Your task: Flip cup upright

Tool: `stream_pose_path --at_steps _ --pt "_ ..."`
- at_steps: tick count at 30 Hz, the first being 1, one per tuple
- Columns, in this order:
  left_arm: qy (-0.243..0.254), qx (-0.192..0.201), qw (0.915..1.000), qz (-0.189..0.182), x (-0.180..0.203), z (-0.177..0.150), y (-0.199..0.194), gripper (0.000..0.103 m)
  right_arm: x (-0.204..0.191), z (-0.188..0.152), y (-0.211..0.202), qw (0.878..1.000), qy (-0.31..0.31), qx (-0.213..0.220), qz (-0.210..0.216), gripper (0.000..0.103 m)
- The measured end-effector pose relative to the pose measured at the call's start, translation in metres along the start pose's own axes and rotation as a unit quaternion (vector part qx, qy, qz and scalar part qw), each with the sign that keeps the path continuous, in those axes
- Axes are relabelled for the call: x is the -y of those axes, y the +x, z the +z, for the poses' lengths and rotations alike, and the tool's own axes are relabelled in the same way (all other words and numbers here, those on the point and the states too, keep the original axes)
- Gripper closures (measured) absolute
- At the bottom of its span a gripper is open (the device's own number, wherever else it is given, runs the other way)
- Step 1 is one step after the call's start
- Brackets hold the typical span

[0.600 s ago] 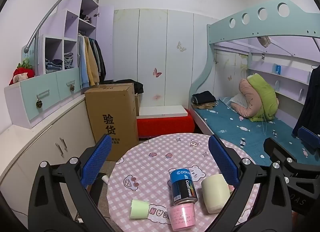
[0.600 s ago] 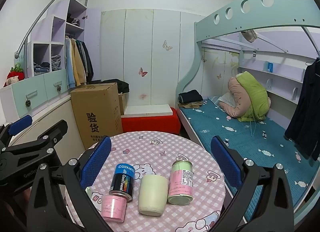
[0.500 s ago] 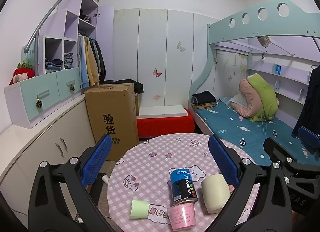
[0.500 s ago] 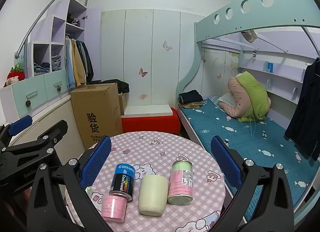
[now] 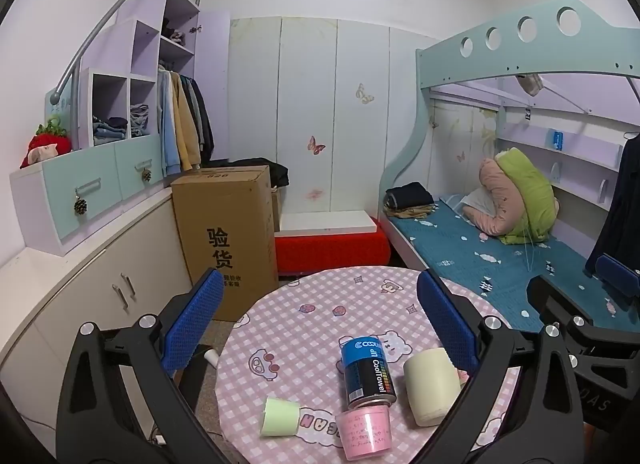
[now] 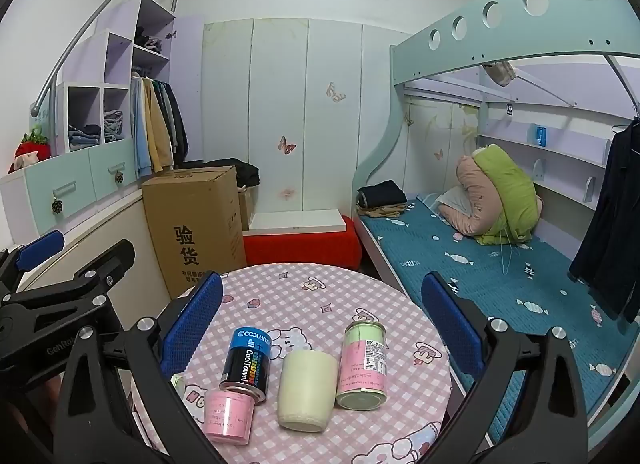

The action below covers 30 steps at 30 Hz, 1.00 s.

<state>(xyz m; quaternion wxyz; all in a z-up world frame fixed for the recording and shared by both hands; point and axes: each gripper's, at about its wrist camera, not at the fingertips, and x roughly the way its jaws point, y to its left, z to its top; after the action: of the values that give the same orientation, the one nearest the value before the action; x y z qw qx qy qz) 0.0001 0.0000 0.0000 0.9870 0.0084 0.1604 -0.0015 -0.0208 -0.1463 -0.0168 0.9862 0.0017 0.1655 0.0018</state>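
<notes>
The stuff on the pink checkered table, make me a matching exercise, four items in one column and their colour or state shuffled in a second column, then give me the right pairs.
Column one:
1. CoolTowel can
2. cream cup
3. small green cup
4. tall can

Column two:
A. lying on its side near the table's left edge
B. pink and green label
C. blue top, black body
D. standing mouth down, between two cans

Pairs: 1-C, 2-D, 3-A, 4-B
</notes>
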Motion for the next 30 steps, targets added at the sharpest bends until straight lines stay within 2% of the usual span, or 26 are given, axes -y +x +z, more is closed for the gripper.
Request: stream_pose_path --at_steps 30 --pt "-0.002 -0.005 1.0000 -0.002 -0.0014 -0.0044 0.0020 0.006 0.0012 -0.0063 0.0083 1.000 0.004 -0.007 0.000 0.007"
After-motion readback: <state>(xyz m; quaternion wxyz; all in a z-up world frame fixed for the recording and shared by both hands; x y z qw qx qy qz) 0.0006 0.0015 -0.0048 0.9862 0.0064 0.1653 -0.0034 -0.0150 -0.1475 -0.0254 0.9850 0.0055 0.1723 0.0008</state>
